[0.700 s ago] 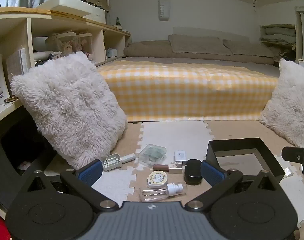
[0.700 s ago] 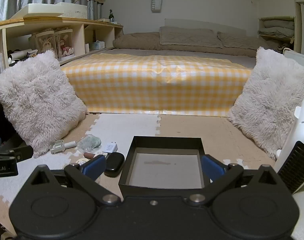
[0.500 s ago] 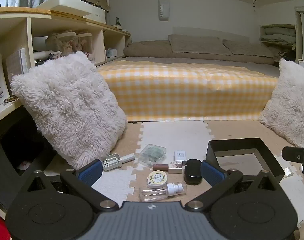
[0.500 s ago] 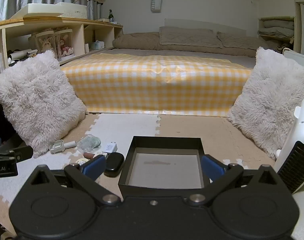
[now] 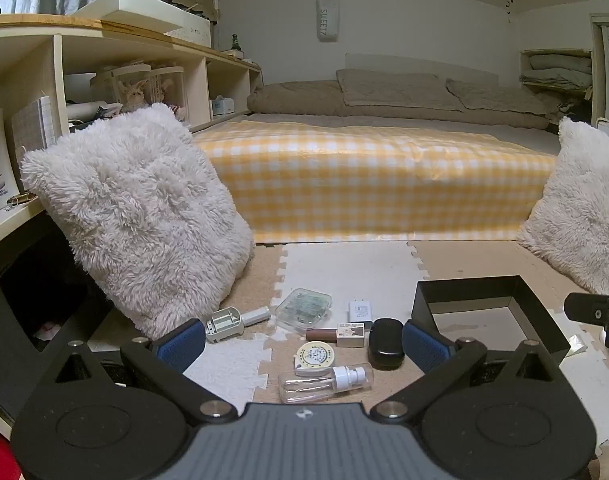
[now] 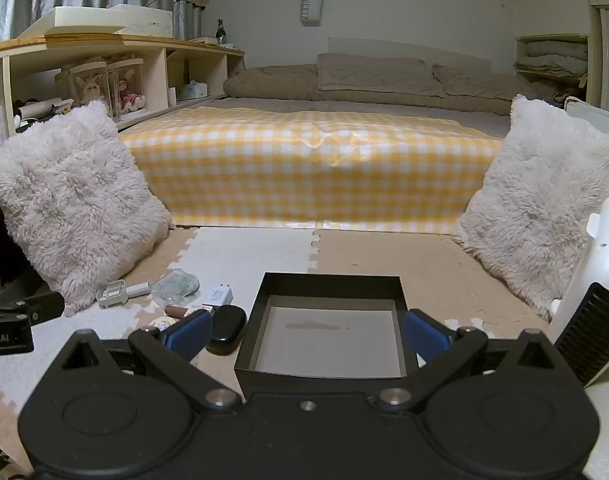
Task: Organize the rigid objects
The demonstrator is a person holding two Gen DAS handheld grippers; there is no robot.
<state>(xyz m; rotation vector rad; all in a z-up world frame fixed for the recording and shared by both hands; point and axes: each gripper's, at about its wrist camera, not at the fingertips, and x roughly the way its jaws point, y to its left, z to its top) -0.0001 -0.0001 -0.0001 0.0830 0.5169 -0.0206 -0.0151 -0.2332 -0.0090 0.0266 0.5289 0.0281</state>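
Several small objects lie on the foam floor mat: a clear spray bottle (image 5: 326, 381), a round yellow tin (image 5: 314, 355), a black oval case (image 5: 385, 343), a brown tube with a label (image 5: 336, 334), a white charger (image 5: 360, 309), a clear plastic case (image 5: 303, 306) and a grey handled tool (image 5: 232, 320). An empty black box (image 5: 480, 300) stands to their right; it also shows in the right wrist view (image 6: 328, 328). My left gripper (image 5: 304, 346) is open above the objects. My right gripper (image 6: 307, 330) is open over the box's near edge.
A fluffy white pillow (image 5: 140, 216) leans at the left and another (image 6: 544, 200) at the right. A bed with a yellow checked cover (image 5: 376, 176) lies behind. A wooden shelf (image 5: 104, 64) runs along the left wall. A white appliance (image 6: 596, 288) stands at the far right.
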